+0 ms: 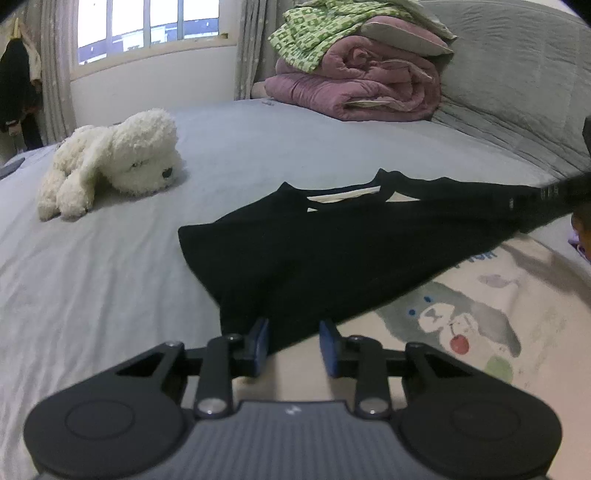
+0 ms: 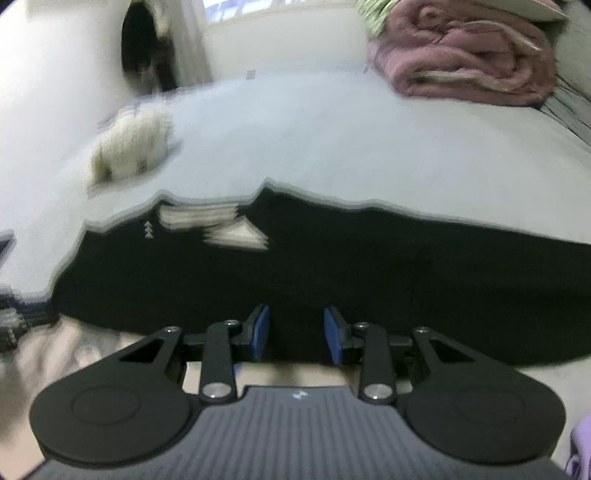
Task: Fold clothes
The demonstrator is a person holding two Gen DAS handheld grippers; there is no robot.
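Observation:
A black T-shirt [image 1: 332,251] with a white neck label lies spread on the grey bed sheet [image 1: 92,277], partly over a cream cloth [image 1: 480,314] printed with a cartoon bear. My left gripper [image 1: 295,339] stands open at the shirt's near edge, with the black hem lying loose between its blue pads [image 1: 260,343]. In the blurred right wrist view the same shirt [image 2: 332,273] fills the middle. My right gripper [image 2: 297,328] is open too, and black cloth lies in the gap without the pads [image 2: 334,332] pressing on it.
A white plush dog [image 1: 118,158] lies on the sheet at the far left. A folded pink quilt [image 1: 362,88] under a green patterned cloth [image 1: 314,33] sits at the back against a grey padded headboard [image 1: 517,74]. A window [image 1: 147,26] is behind.

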